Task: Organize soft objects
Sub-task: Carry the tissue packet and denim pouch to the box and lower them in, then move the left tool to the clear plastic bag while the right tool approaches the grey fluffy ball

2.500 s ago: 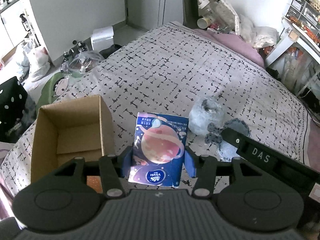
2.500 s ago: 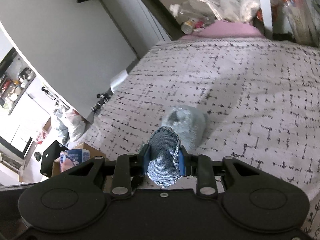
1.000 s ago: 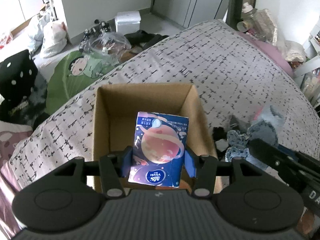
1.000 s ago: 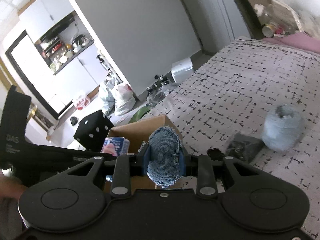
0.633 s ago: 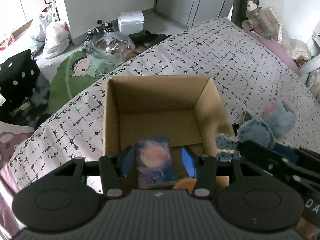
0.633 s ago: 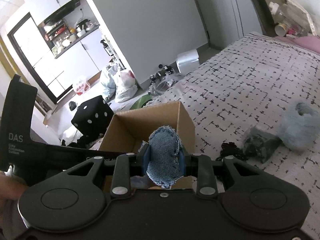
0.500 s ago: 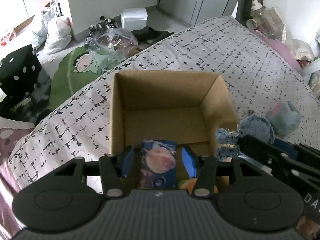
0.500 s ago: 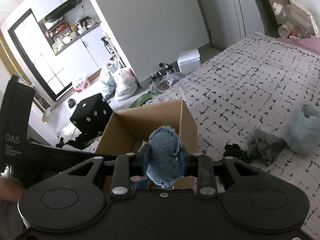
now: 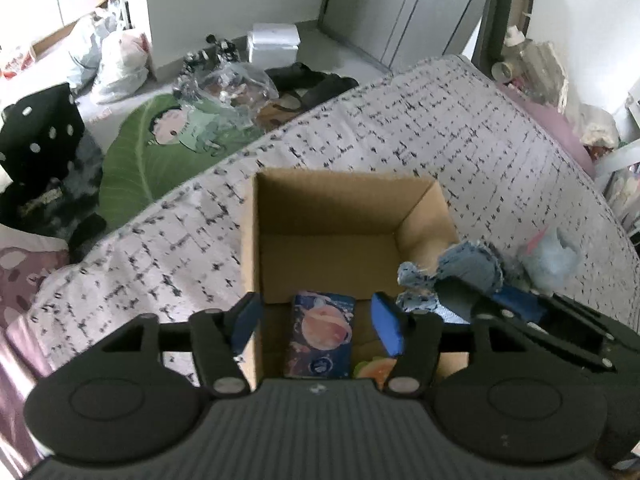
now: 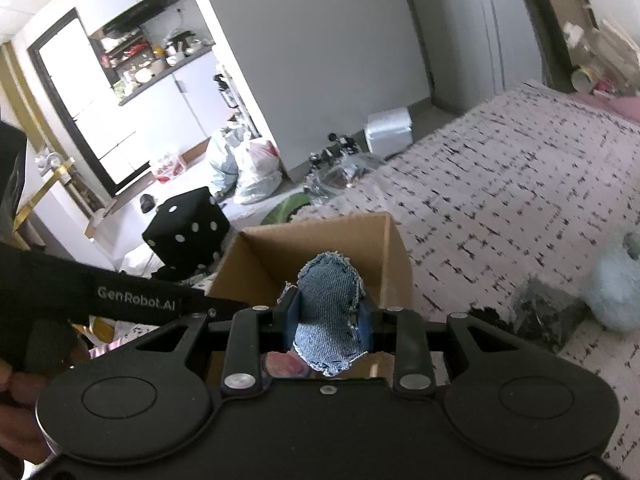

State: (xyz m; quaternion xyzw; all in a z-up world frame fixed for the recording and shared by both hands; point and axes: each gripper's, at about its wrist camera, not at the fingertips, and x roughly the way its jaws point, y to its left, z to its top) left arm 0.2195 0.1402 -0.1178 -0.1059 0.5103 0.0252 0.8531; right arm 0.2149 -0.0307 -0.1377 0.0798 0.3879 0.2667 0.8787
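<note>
Left tongs [image 9: 318,322] spread apart, tissue pack [image 9: 320,334] lying inside the cardboard box [image 9: 348,206] on the bed [image 9: 500,148]. Right tongs [image 10: 327,330] clamped on denim pouch [image 10: 329,314]: best carried clear over the rim, centred, then released low.

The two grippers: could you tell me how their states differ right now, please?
The left gripper is open and empty, its tissue pack lying in the cardboard box. The right gripper is shut on the denim piece. Both hang over the box.
</note>
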